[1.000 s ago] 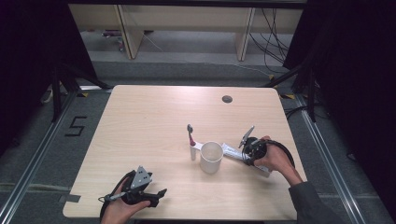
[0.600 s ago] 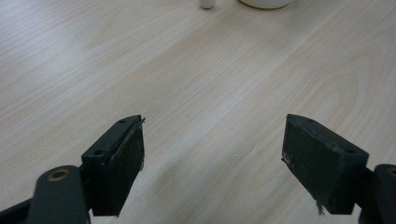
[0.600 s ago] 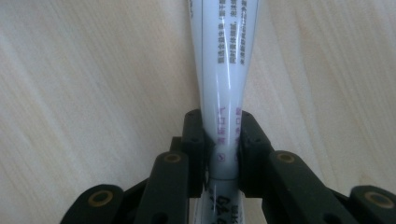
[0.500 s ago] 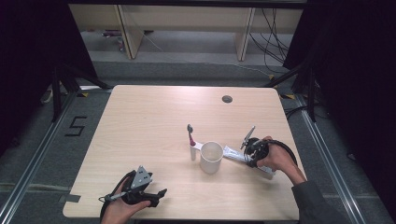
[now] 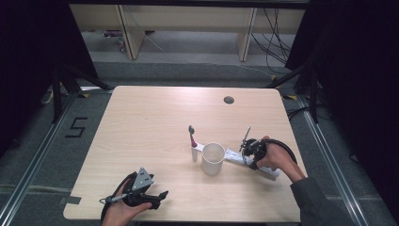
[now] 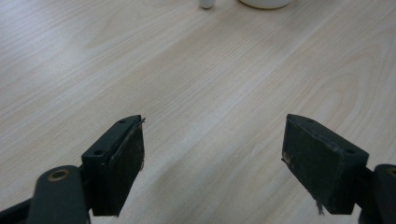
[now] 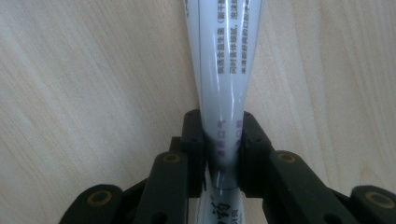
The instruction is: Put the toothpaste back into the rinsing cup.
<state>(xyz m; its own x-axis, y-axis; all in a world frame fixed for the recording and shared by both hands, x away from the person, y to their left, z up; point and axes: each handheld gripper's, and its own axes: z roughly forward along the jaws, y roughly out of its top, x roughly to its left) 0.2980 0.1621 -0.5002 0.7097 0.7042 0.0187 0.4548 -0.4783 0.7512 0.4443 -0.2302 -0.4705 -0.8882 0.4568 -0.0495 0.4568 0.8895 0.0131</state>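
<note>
A white cup (image 5: 212,157) stands near the middle of the wooden table (image 5: 155,117). Just left of it a toothbrush (image 5: 192,140) with a pink and white handle stands with its head up. To the cup's right lies a white toothpaste tube (image 5: 234,155). My right gripper (image 5: 245,158) is shut on it, and its jaws pinch the flat end of the tube (image 7: 224,56) in the right gripper view (image 7: 223,140). At the table's front left my left gripper (image 5: 160,197) rests open, with bare wood between its jaws (image 6: 212,158). The cup's base (image 6: 265,3) shows far ahead of it.
A small round grommet hole (image 5: 229,100) sits at the table's far right. Dark curtains flank the table. A taped "5" (image 5: 77,127) marks the floor at the left, and shelf legs and cables lie beyond the far edge.
</note>
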